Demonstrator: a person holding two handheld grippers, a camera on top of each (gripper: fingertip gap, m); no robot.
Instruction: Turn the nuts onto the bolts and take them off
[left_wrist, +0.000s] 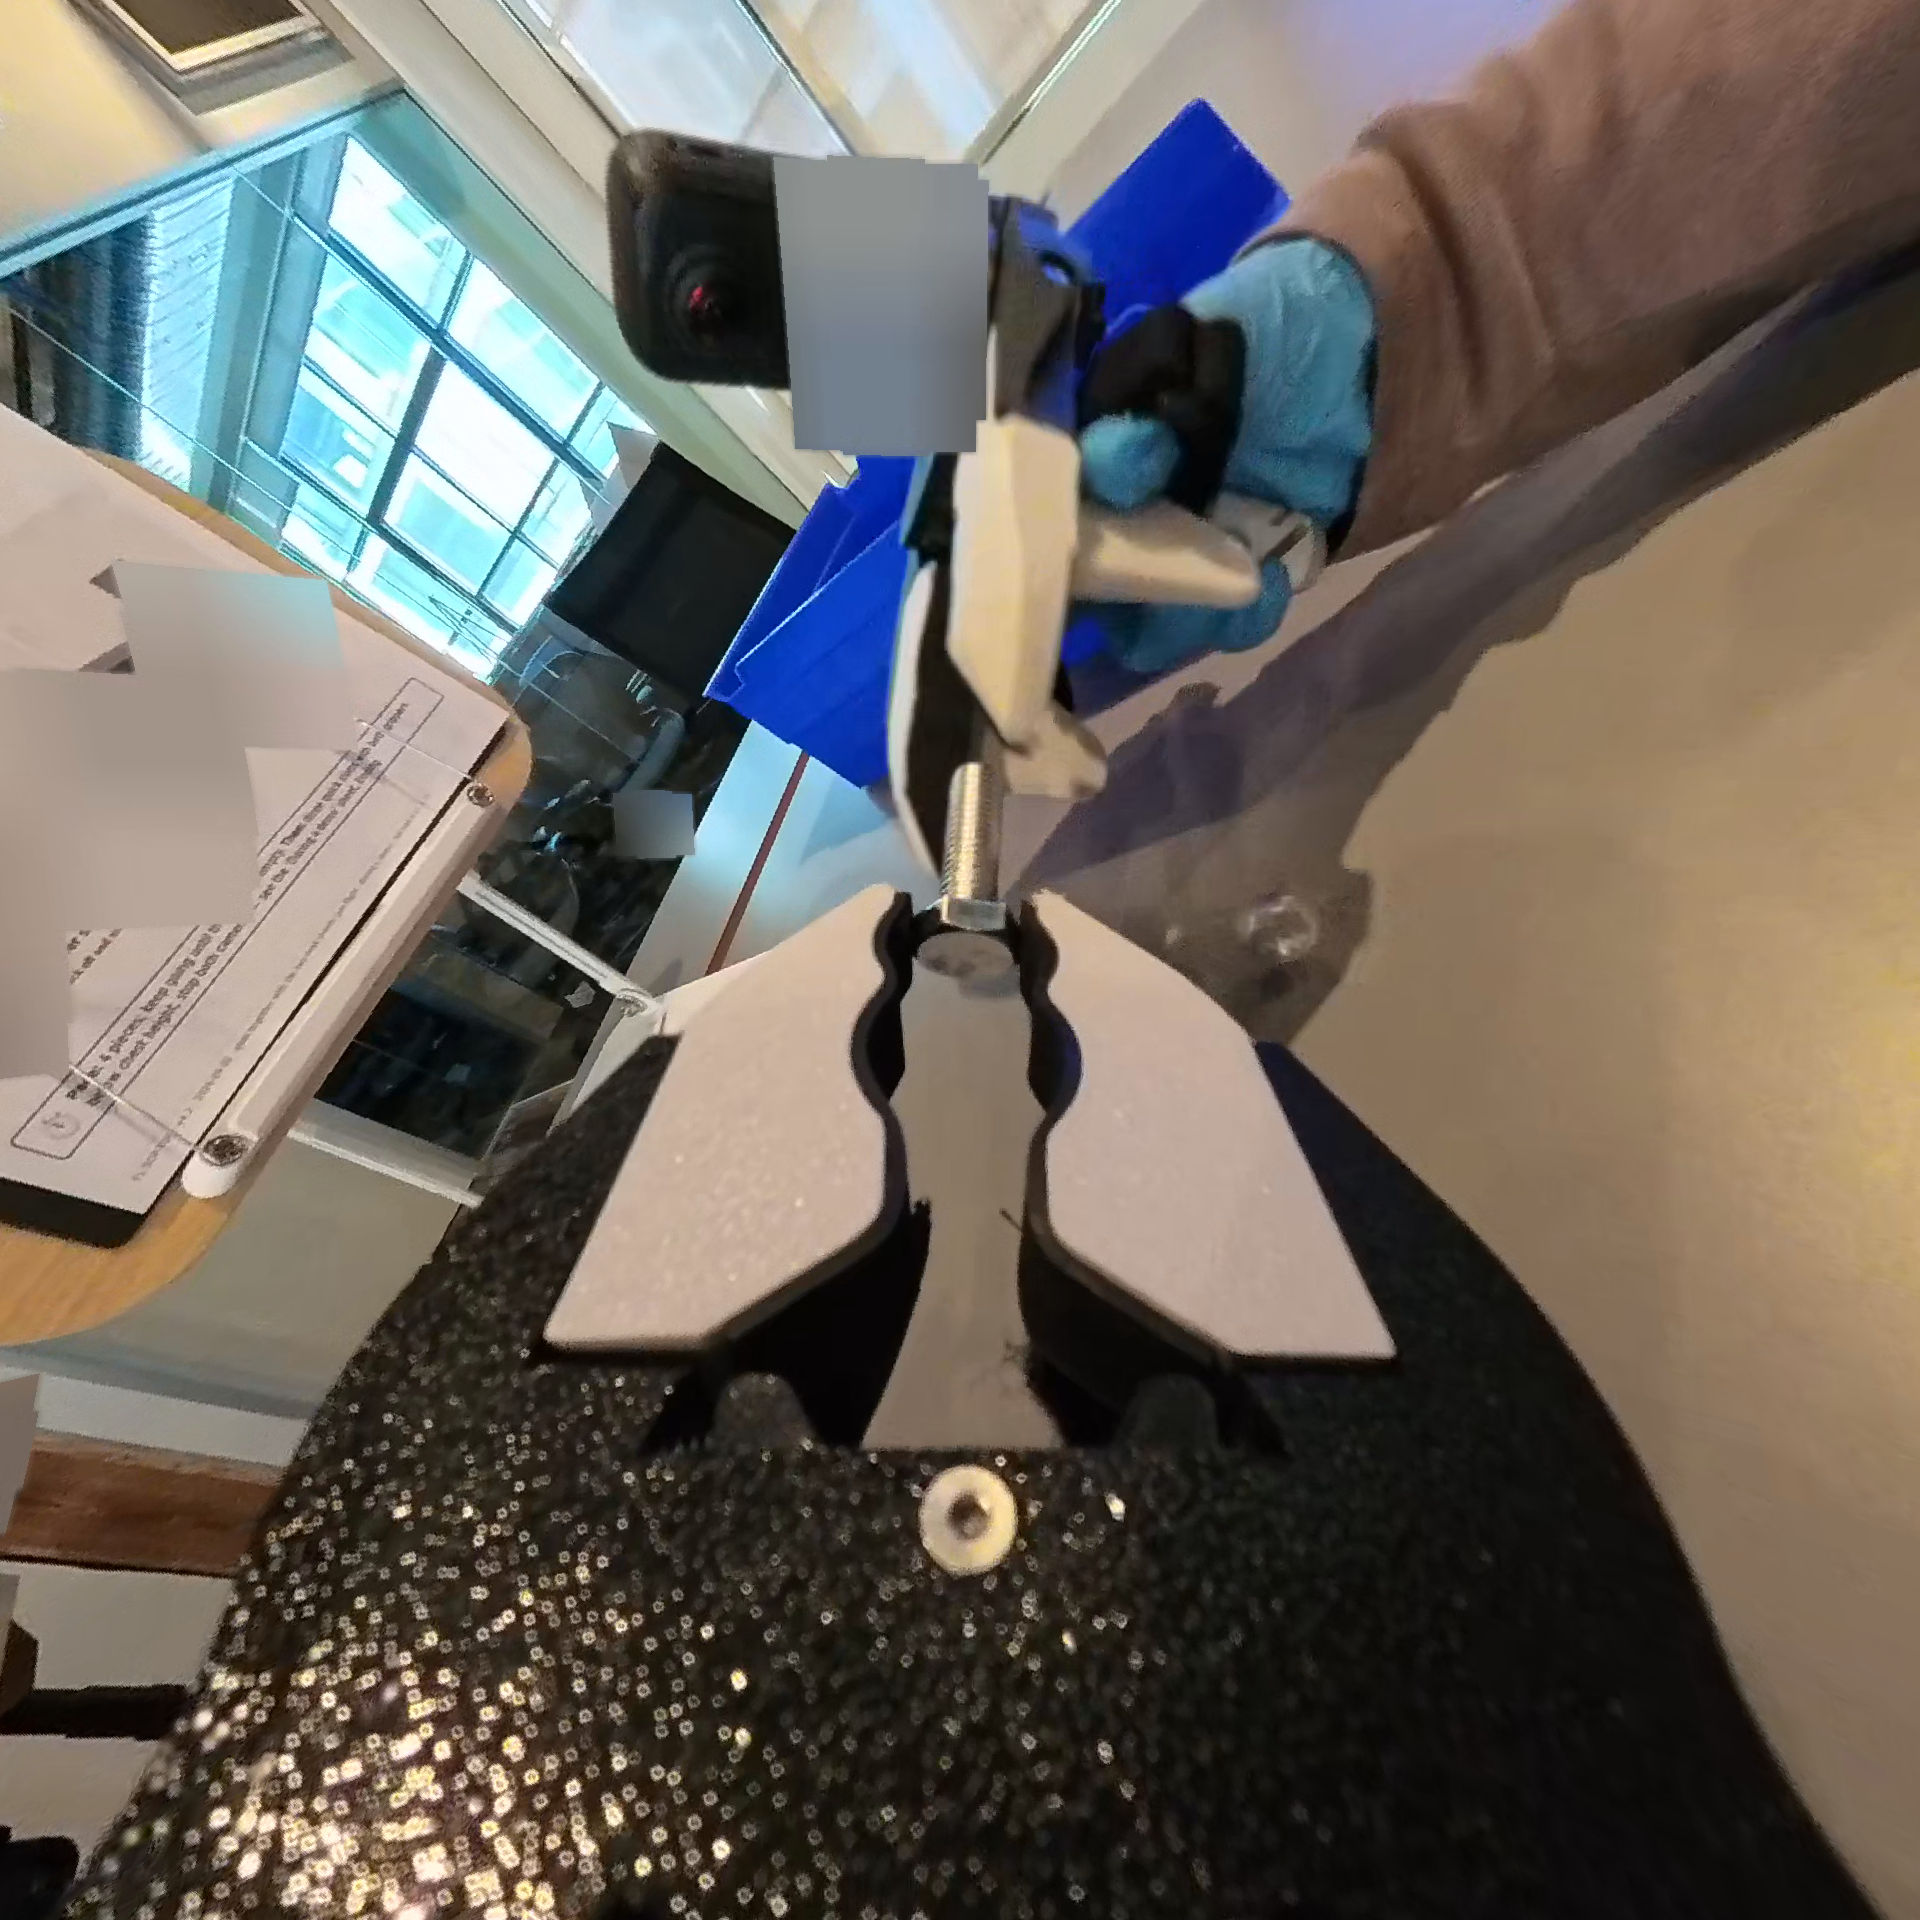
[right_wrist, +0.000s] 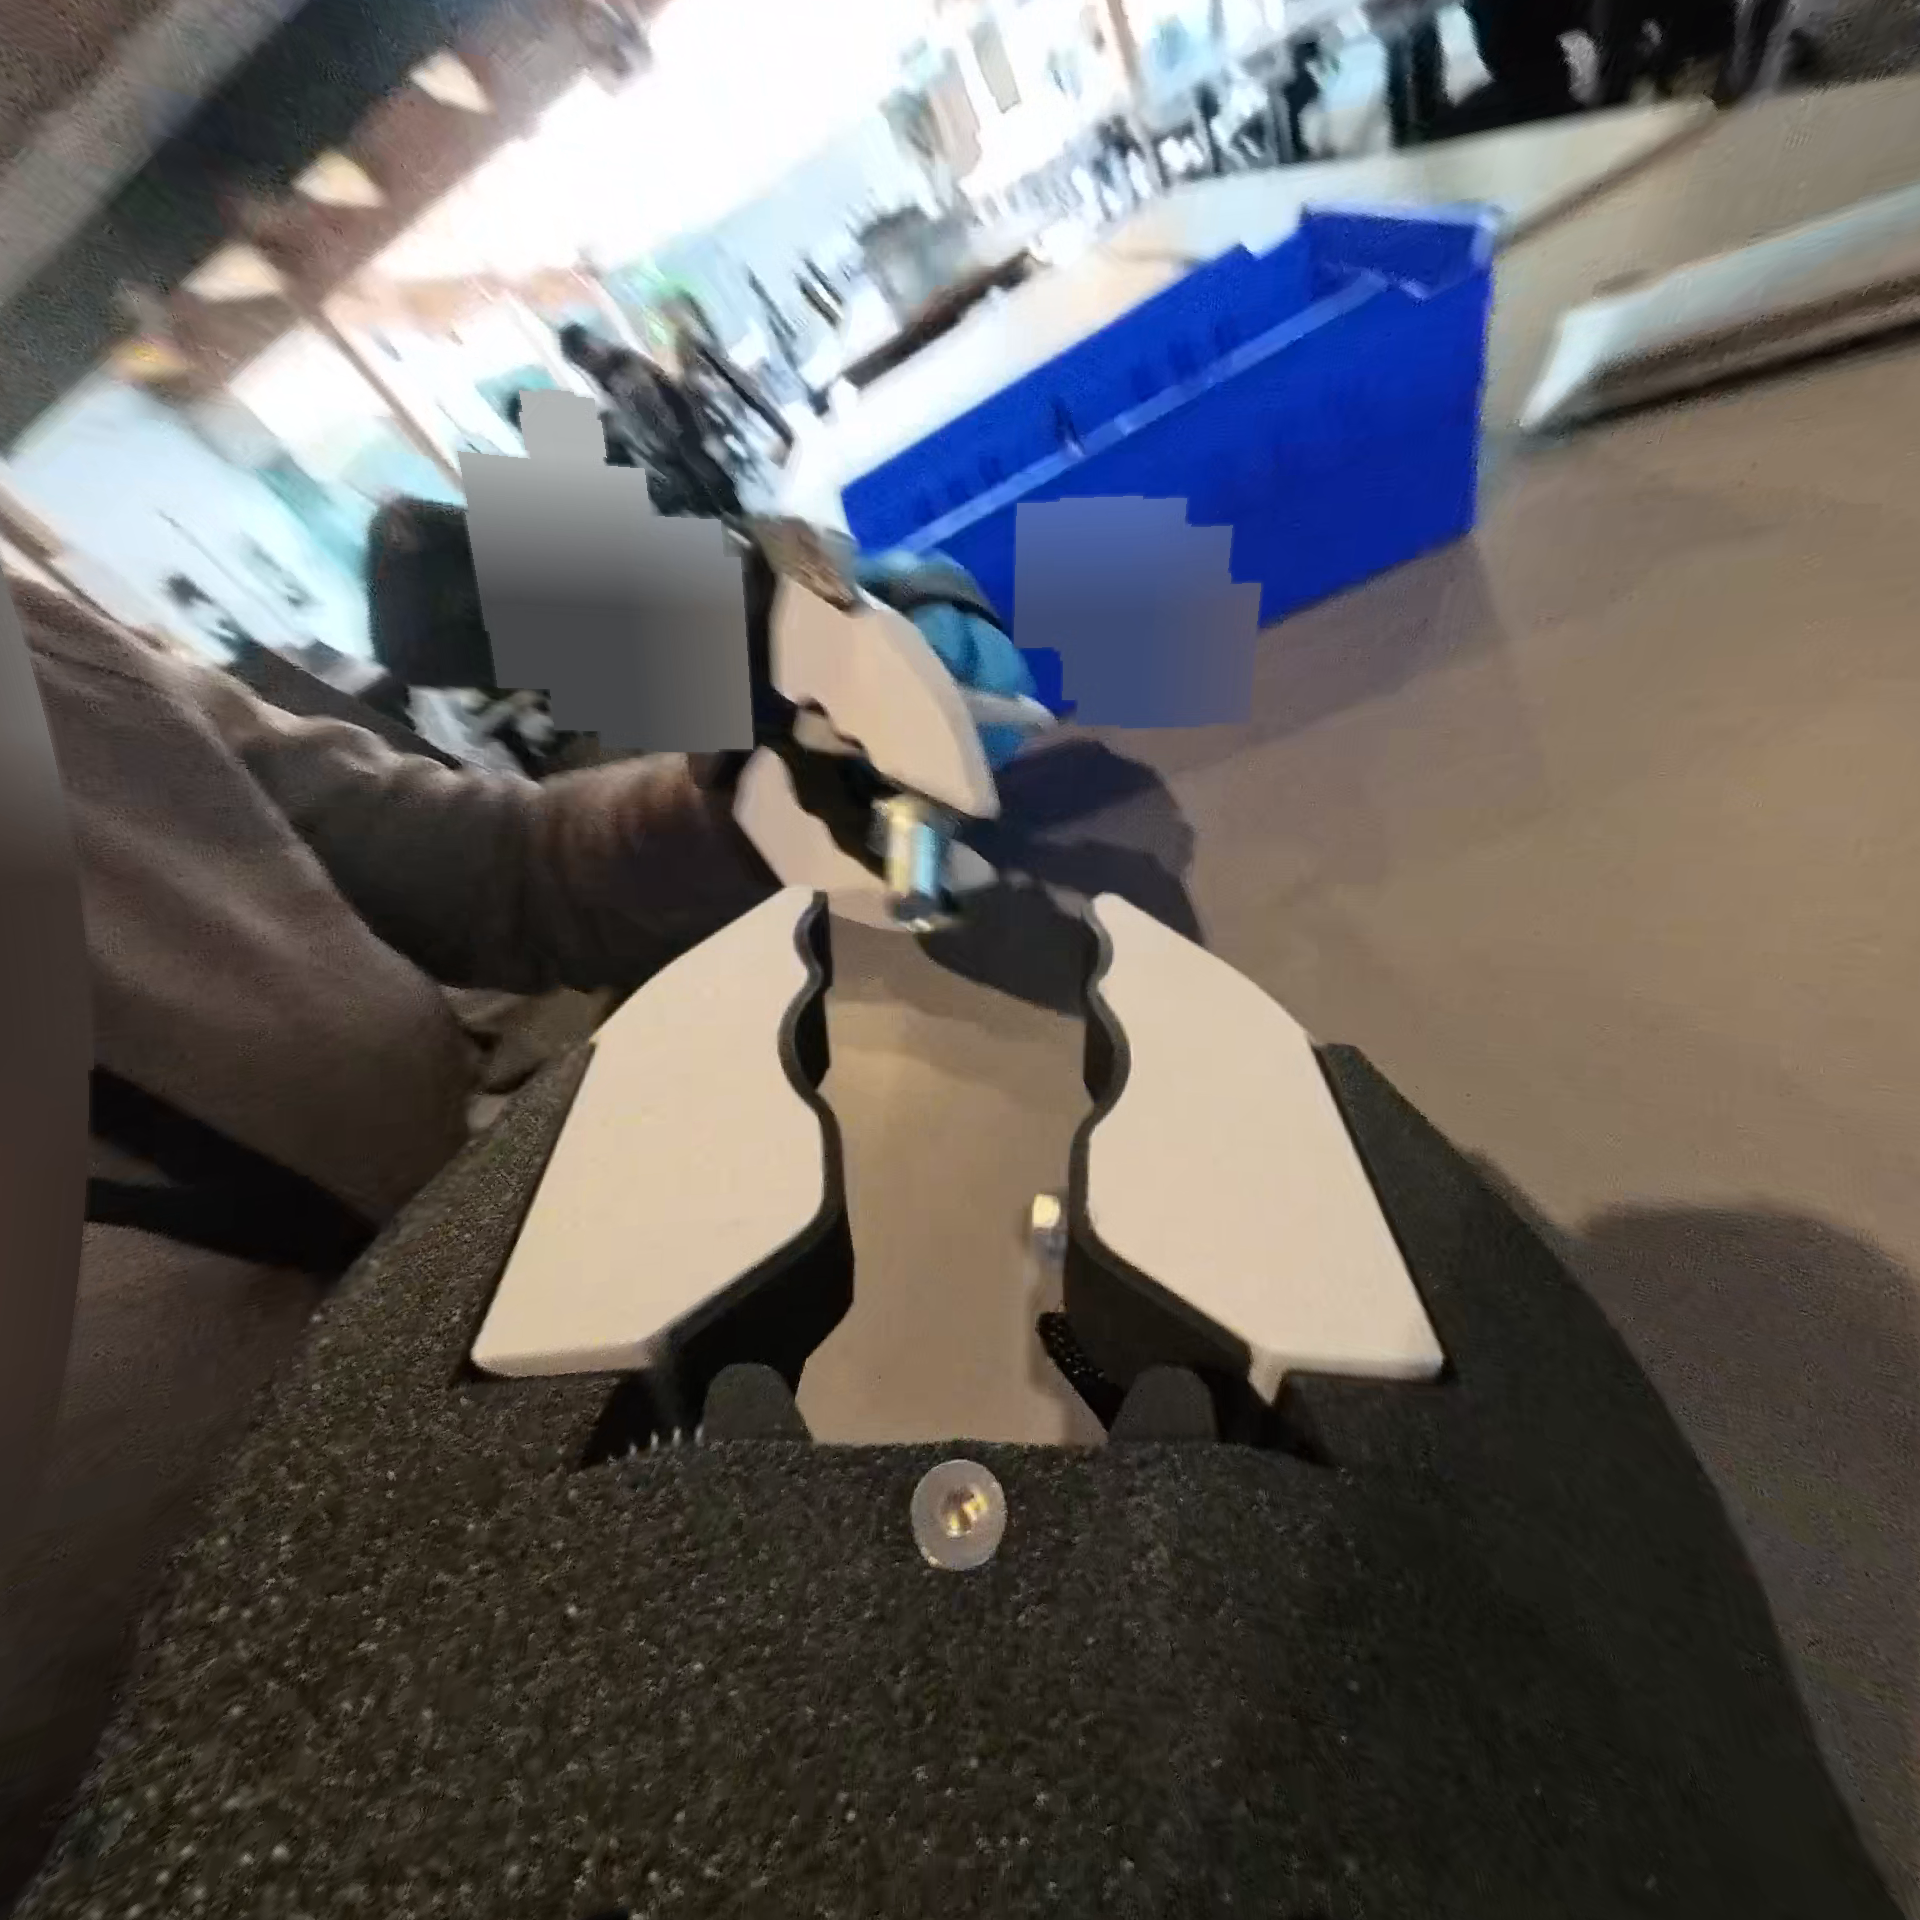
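Observation:
My left gripper (left_wrist: 961, 920) is shut on the hex head of a silver bolt (left_wrist: 971, 831), which points away from it. It also shows in the right wrist view (right_wrist: 883, 821), holding the bolt (right_wrist: 914, 868) out. My right gripper (right_wrist: 951, 925) is open, its tips on either side of the bolt's free end and apart from it. In the left wrist view the right gripper (left_wrist: 997, 795) comes from above, held by a blue-gloved hand (left_wrist: 1299, 395), and hides the bolt's far end. The right wrist view is blurred, so I cannot tell if a nut sits on that end.
A blue bin (right_wrist: 1247, 416) stands on the beige table (right_wrist: 1558, 831) behind the grippers. A small silver bolt or nut (right_wrist: 1044, 1221) lies on the table below my right gripper. A wooden-edged stand with a printed sheet (left_wrist: 312, 883) is at the left.

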